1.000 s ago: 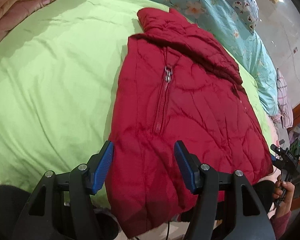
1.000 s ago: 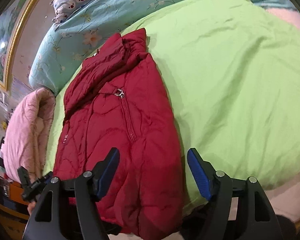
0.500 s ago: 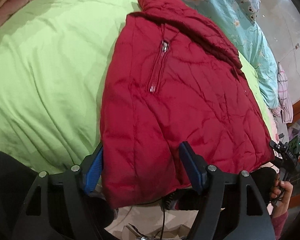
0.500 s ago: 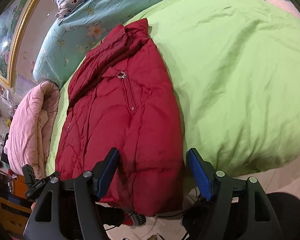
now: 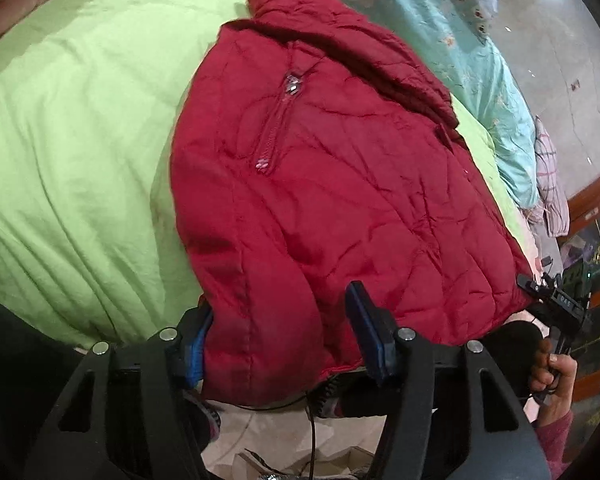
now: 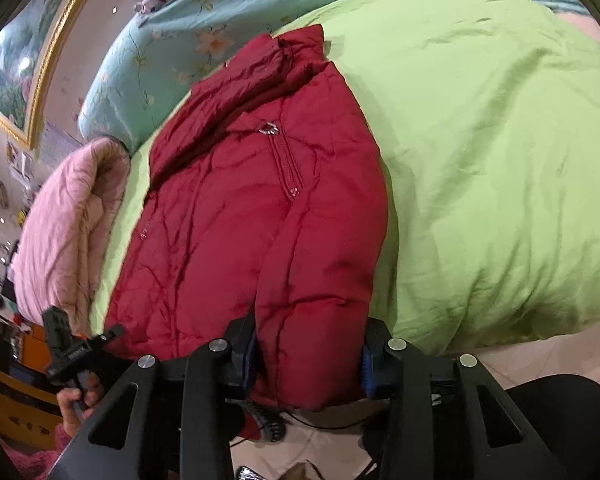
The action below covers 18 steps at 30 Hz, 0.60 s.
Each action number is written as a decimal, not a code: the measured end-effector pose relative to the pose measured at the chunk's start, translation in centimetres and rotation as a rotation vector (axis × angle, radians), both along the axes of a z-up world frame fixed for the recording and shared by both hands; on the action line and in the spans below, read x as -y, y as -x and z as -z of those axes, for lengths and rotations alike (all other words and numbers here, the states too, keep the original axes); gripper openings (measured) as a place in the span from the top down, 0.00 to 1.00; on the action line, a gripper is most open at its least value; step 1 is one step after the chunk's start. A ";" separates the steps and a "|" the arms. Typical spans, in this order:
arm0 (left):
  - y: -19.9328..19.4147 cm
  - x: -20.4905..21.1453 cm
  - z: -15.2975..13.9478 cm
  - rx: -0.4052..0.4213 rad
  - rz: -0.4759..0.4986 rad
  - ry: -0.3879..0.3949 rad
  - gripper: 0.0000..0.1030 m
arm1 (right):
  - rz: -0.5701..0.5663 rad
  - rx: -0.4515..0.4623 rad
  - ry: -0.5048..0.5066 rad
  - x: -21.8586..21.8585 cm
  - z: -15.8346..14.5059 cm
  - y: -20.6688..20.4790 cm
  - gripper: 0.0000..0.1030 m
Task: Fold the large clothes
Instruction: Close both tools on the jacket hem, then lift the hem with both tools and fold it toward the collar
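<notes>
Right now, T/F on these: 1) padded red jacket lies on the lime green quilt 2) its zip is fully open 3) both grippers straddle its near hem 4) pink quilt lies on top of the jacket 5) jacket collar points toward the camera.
1. True: the padded red jacket lies on the lime green quilt.
2. False: the zip looks closed.
3. True: the left gripper and right gripper have the hem between closing jaws.
4. False: the pink quilt lies beside it.
5. False: the collar is at the far end.
</notes>
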<state>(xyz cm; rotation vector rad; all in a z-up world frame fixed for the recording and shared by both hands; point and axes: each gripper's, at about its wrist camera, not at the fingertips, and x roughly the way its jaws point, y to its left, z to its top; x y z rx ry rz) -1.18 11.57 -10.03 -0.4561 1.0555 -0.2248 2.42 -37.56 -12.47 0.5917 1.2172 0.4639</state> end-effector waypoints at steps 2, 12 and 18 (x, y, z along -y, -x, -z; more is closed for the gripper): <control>-0.1 -0.4 0.5 -0.024 -0.014 0.023 0.43 | 0.002 -0.021 -0.014 0.1 0.4 -0.1 0.57; -0.2 0.3 1.0 -0.054 0.017 0.001 0.38 | 0.003 -0.079 -0.019 -0.4 1.5 -0.1 0.47; 0.0 -0.3 0.6 -0.027 0.011 0.051 0.76 | 0.014 -0.058 -0.053 -0.1 1.0 0.1 0.68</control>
